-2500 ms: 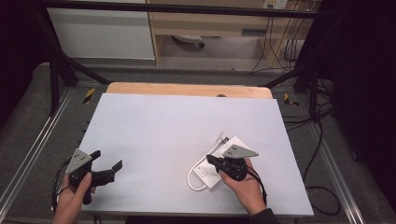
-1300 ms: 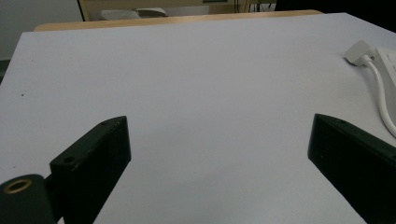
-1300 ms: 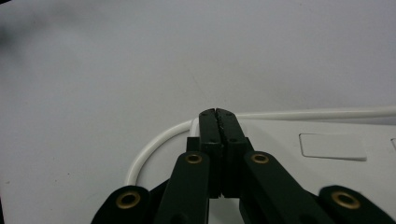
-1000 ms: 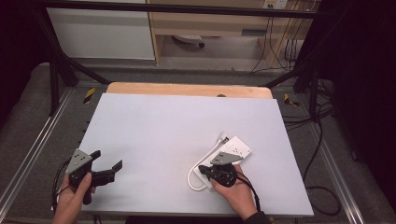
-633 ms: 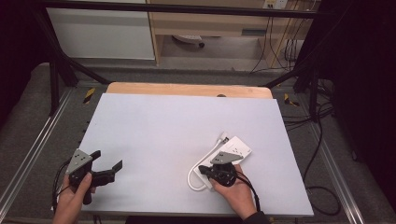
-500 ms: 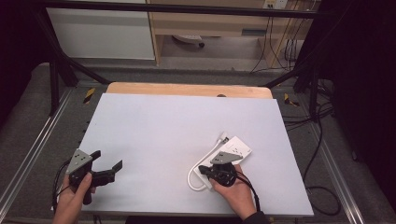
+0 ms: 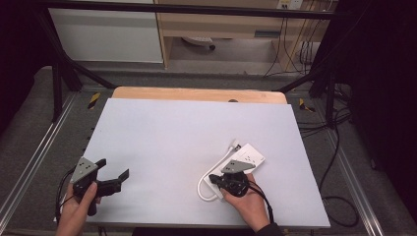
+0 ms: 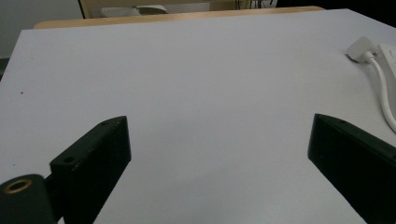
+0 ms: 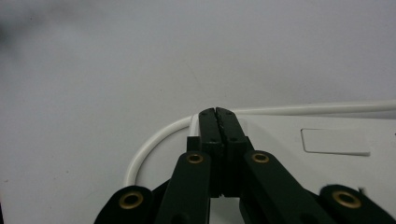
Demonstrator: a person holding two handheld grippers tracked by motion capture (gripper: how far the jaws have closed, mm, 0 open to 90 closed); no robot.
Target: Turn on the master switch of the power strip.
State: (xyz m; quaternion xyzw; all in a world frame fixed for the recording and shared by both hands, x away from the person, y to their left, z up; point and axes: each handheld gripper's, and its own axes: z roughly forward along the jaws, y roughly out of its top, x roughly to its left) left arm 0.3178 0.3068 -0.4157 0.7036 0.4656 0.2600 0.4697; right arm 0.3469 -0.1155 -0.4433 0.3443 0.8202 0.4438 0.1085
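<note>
The right gripper (image 7: 216,179) is held low at the near right of the table (image 7: 187,132), its jaws pressed tight together with no gap seen between them in the right gripper view (image 9: 218,113). The tips are placed right at the white cable (image 9: 154,140) where it curves away from the white power strip (image 7: 248,157); whether the cable is pinched cannot be told. The power strip is seen lying flat just beyond that hand. At the near left, the left gripper (image 7: 114,177) is kept well apart, jaws spread wide over bare table.
</note>
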